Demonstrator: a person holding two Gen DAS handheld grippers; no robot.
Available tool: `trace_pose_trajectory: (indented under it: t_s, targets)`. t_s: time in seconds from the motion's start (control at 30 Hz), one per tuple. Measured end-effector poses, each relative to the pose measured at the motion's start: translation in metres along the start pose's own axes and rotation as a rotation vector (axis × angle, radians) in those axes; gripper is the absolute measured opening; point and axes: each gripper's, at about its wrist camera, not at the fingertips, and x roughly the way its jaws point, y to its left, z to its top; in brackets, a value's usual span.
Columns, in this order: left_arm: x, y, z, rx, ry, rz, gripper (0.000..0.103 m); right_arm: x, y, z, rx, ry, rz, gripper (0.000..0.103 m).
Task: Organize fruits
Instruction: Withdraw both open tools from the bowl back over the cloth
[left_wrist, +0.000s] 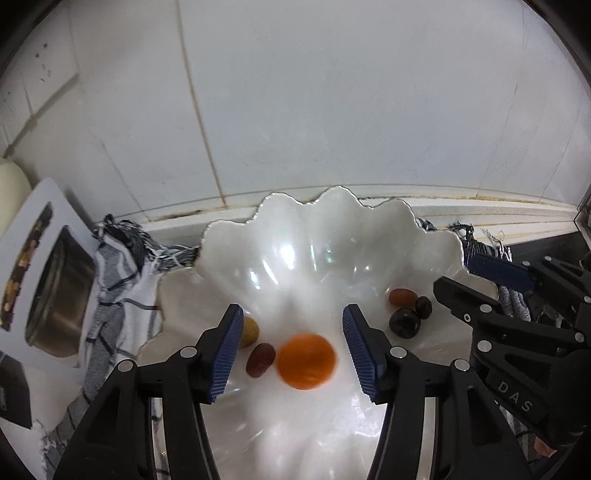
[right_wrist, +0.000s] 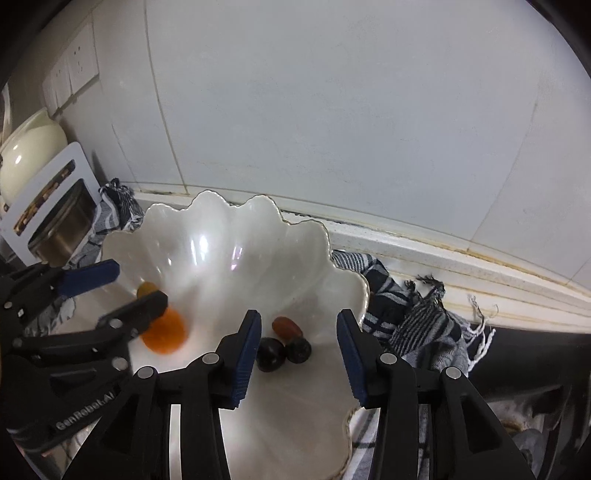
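Note:
A white shell-shaped dish (left_wrist: 295, 229) (right_wrist: 221, 229) holds fruit. An orange fruit (left_wrist: 306, 361) (right_wrist: 164, 332), blurred, lies in the dish between my left gripper's open fingers, not gripped. A dark red fruit (left_wrist: 260, 359) and a yellow one (left_wrist: 250, 331) lie left of it. Two dark fruits (left_wrist: 405, 322) (right_wrist: 271, 353) and a reddish one (left_wrist: 402, 296) (right_wrist: 285, 326) lie on the right side. My left gripper (left_wrist: 293, 345) (right_wrist: 122, 286) is open over the dish. My right gripper (right_wrist: 300, 353) (left_wrist: 465, 275) is open and empty above the dark fruits.
A striped blue-white cloth (left_wrist: 122, 280) (right_wrist: 413, 314) lies under the dish. A white box picturing a steel pot (left_wrist: 48, 280) (right_wrist: 55, 206) stands at the left, a cream pot (right_wrist: 29, 155) behind it. The tiled wall (left_wrist: 332, 110) rises just behind the dish.

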Motion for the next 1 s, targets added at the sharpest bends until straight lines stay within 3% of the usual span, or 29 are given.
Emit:
trace_pose_trajectory:
  t_s: [0.27,0.7,1.0]
  targets:
    - [-0.042,0.001,-0.009,0.014,-0.08,0.031,0.063,-0.033,0.002,-0.011,-0.011,-0.053,-0.006,0.044]
    - [-0.117,-0.002,-0.035,0.027,-0.212,0.031,0.063,-0.11,0.019,-0.041,-0.026,-0.201,0.006,0.044]
    - [-0.164,-0.019,-0.059,0.021,-0.283,0.055,0.064,-0.147,0.019,-0.062,-0.044,-0.254,0.046,0.044]
